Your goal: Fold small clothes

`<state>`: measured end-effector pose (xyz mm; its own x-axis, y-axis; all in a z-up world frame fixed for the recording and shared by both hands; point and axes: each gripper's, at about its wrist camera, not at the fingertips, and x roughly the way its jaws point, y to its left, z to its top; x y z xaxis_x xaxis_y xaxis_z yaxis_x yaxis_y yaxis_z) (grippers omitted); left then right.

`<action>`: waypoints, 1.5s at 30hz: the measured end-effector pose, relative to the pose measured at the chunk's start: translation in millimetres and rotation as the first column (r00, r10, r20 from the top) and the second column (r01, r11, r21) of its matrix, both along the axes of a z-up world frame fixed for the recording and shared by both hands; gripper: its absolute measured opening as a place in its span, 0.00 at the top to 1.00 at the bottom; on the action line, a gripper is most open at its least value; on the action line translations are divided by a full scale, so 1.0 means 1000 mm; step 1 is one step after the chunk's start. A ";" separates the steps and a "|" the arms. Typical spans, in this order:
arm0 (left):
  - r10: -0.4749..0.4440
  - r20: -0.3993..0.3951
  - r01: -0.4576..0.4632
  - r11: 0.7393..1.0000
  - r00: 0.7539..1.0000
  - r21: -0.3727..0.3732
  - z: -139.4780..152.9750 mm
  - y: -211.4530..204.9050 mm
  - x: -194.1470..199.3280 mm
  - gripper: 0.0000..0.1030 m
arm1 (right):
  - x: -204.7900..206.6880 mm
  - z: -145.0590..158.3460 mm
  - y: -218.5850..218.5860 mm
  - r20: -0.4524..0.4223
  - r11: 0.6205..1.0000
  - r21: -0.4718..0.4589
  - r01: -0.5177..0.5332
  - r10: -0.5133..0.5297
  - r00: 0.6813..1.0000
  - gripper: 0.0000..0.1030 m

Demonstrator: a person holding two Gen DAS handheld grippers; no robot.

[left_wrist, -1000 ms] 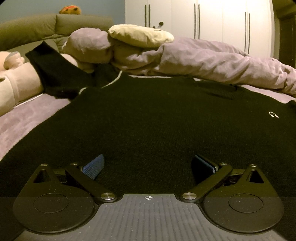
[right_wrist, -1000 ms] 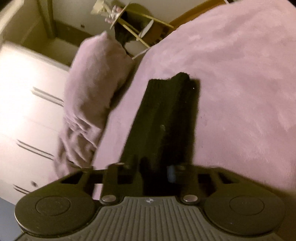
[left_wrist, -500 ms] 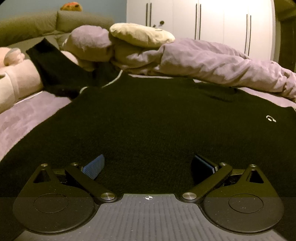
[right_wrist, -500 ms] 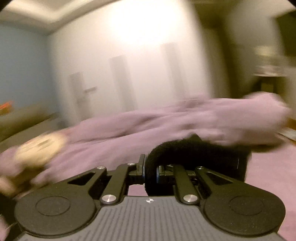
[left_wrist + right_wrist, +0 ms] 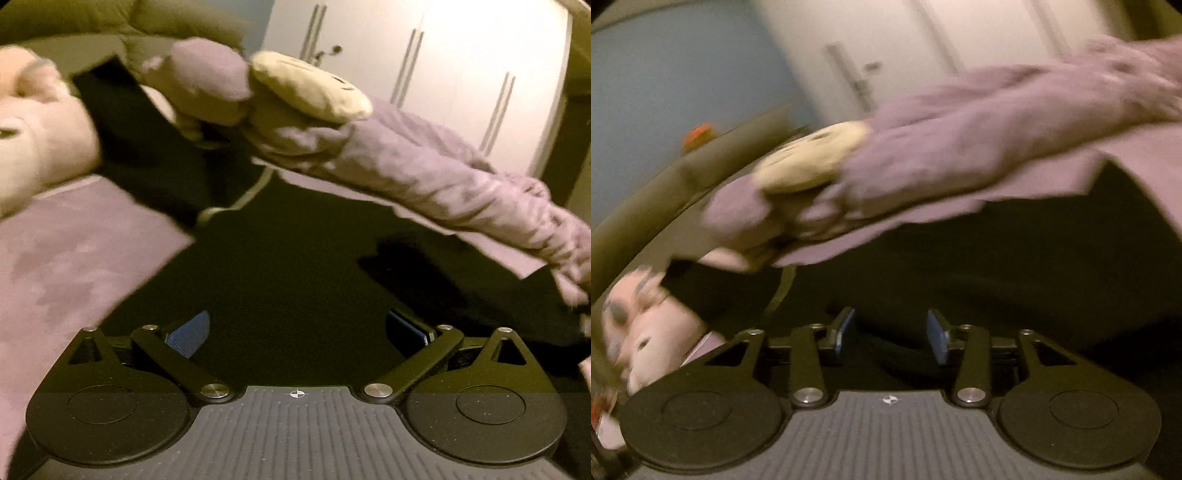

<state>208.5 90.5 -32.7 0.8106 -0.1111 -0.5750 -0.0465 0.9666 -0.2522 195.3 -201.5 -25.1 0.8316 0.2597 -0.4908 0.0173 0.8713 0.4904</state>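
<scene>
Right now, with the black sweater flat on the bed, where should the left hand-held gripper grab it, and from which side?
Take the black sweater by the outstretched sleeve at upper left, probably near its cuff end. It is the one narrow, free strip that open jaws can straddle, and it lies apart from the flat body. Come from the purple bedding side, with the left hand-held gripper crossing the sleeve's edge.

Mauve bedspread point(image 5: 70, 258) covers bed. Rumpled mauve duvet point(image 5: 443, 173) heaped along far side — blurred in right wrist view. Cream cushion point(image 5: 310, 90) rests on top of duvet's end, just beside mauve pillow point(image 5: 207, 79). Pale pink plush toy point(image 5: 37, 125) at left edge. Olive headboard point(image 5: 683, 184) behind — small orange object point(image 5: 698, 134) on it. White wardrobe doors point(image 5: 461, 66) with long handles beyond bed.
</scene>
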 end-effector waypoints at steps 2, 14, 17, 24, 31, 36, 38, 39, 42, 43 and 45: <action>-0.052 -0.041 0.049 0.996 0.998 -0.072 -0.002 -0.010 0.022 0.00 | -0.021 -0.011 -0.026 -0.023 0.992 -0.021 0.122 -0.123 0.992 0.56; -0.117 -0.198 0.069 0.970 0.973 -0.232 -0.042 -0.083 0.129 0.00 | -0.049 -0.078 -0.140 -0.054 0.846 0.403 0.350 -0.360 0.932 0.54; -0.137 -0.191 0.099 0.976 0.972 -0.196 -0.045 -0.097 0.135 0.00 | -0.042 -0.085 -0.151 -0.055 0.805 0.471 0.362 -0.383 0.922 0.54; -0.126 -0.161 0.096 0.979 0.979 -0.182 -0.051 -0.099 0.140 0.27 | -0.015 -0.095 -0.160 -0.050 0.796 0.468 0.385 -0.411 0.910 0.82; -0.130 -0.171 0.097 0.977 0.977 -0.189 -0.044 -0.093 0.148 0.65 | -0.013 -0.099 -0.157 -0.040 0.815 0.434 0.384 -0.408 0.912 0.85; -0.141 -0.086 0.120 0.969 0.986 -0.216 -0.026 -0.084 0.138 0.59 | -0.019 -0.101 -0.157 -0.041 0.812 0.439 0.385 -0.410 0.911 0.87; -0.104 -0.060 0.092 0.980 0.993 -0.179 -0.023 -0.080 0.132 0.38 | -0.018 -0.101 -0.156 -0.040 0.816 0.430 0.385 -0.409 0.912 0.87; -0.091 -0.052 0.083 0.986 0.994 -0.145 -0.023 -0.079 0.130 0.33 | -0.018 -0.101 -0.156 -0.041 0.817 0.429 0.385 -0.408 0.912 0.87; -0.075 -0.073 0.066 0.991 0.995 -0.115 -0.028 -0.071 0.127 0.19 | -0.018 -0.101 -0.157 -0.043 0.815 0.434 0.383 -0.407 0.913 0.87; -0.089 -0.091 0.075 0.987 0.992 -0.142 -0.032 -0.068 0.127 0.22 | -0.018 -0.101 -0.157 -0.043 0.816 0.433 0.384 -0.407 0.912 0.88; -0.110 -0.133 0.081 0.976 0.985 -0.203 -0.041 -0.064 0.128 0.30 | -0.018 -0.101 -0.157 -0.043 0.816 0.432 0.385 -0.407 0.912 0.88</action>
<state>336.9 26.8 -73.9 0.7018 -0.3061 -0.6433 -0.0056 0.9006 -0.4347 177.7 -358.2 -126.6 0.9277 0.0746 -0.3657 0.2819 0.5021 0.8176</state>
